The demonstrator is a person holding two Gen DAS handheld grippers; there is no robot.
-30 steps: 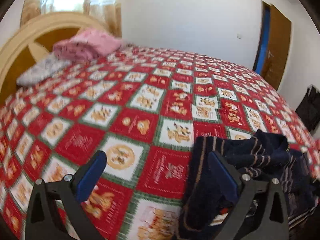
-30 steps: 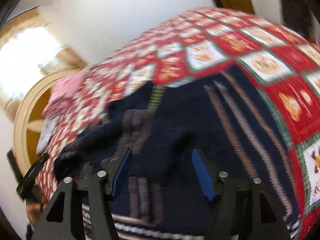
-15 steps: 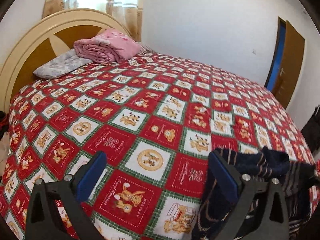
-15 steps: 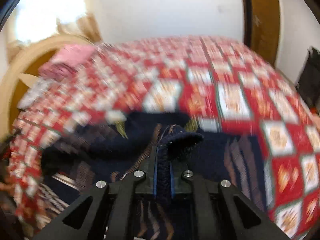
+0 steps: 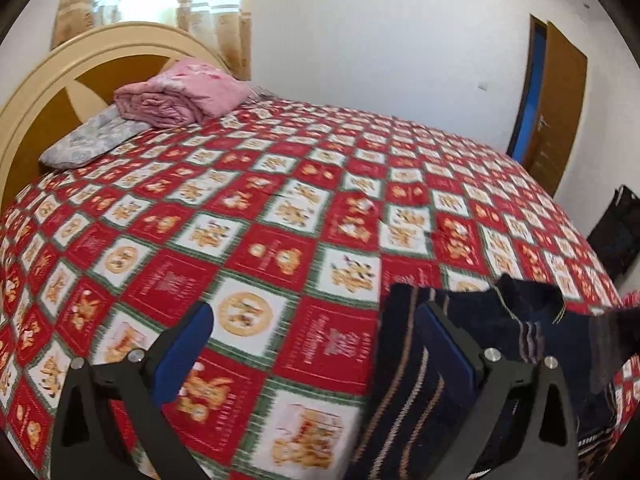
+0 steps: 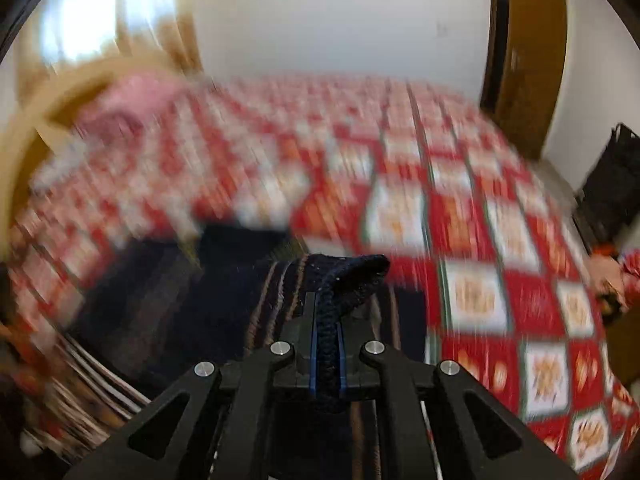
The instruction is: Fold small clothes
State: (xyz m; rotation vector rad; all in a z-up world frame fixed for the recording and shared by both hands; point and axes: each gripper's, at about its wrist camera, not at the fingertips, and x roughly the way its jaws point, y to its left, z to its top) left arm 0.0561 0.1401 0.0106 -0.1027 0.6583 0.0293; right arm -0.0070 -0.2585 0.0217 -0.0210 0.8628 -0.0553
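Note:
A small dark navy knit garment with tan stripes (image 5: 476, 340) lies bunched at the near right of the bed. My left gripper (image 5: 316, 344) is open and empty above the bedspread, its right finger (image 5: 444, 344) beside the garment's left edge. My right gripper (image 6: 326, 320) is shut on a ribbed edge of the navy garment (image 6: 352, 276) and holds it lifted, the rest hanging and trailing to the left. The right wrist view is blurred by motion.
The bed carries a red, white and green checked bedspread (image 5: 280, 216). A folded pink blanket (image 5: 180, 94) and a grey pillow (image 5: 88, 140) lie by the cream headboard (image 5: 36, 92). A brown door (image 5: 556, 104) and a black bag (image 5: 616, 232) stand at the right.
My right gripper closed on the garment's edge and lifted it, still swinging. My left gripper stayed open and shifted slightly beside the garment.

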